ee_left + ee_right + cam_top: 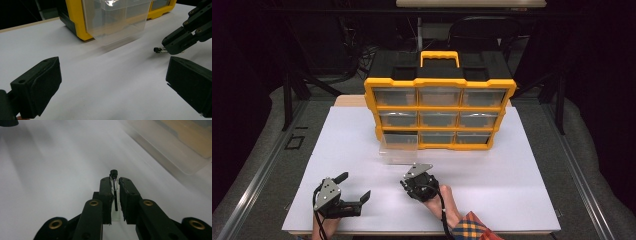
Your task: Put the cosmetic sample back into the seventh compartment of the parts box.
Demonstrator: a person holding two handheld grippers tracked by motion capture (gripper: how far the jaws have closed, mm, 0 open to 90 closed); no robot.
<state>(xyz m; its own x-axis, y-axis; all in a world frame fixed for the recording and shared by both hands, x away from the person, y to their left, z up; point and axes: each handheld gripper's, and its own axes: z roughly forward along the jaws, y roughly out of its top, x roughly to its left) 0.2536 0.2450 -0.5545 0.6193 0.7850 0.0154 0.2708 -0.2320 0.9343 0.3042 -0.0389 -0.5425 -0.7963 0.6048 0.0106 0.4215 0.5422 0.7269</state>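
The right gripper [114, 185] is clamped on a small black-capped part [114, 173], a slim clear piece with a dark cap poking past the jaw tips, held just above the surface [512, 165] toward its near edge. The left gripper [354, 187] rests near the near left corner, jaws spread wide and holding nothing. A clear drawer [398, 149] sits pulled out on the surface, before the yellow organizer [439, 112] at the far edge. Dark room and a chair [482, 30] lie beyond.
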